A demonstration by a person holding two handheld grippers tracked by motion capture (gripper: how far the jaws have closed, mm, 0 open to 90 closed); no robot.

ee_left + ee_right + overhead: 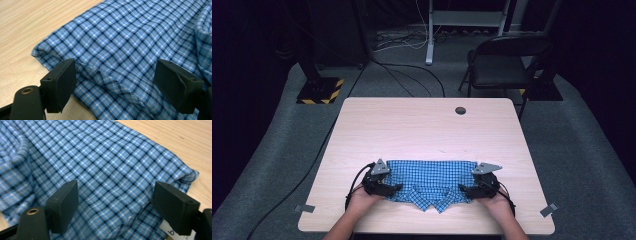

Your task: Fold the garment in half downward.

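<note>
I saw a pale wooden tabletop (427, 125) with a round hole (460, 110) near twelve o'clock, standing on grey carpet (577, 145) in a dark room; a black chair (504, 62) waited past its one o'clock corner. A folded blue checked shirt (432, 180) lay at six o'clock, close to the near edge, its collar (432, 195) toward me. My left tongs (394, 188) sat at the shirt's nine o'clock end, jaws wide apart over the cloth (117, 50), gripping nothing. My right tongs (465, 189) sat at its three o'clock end, jaws equally wide above the fabric (107, 170), beside a white label (172, 233).
</note>
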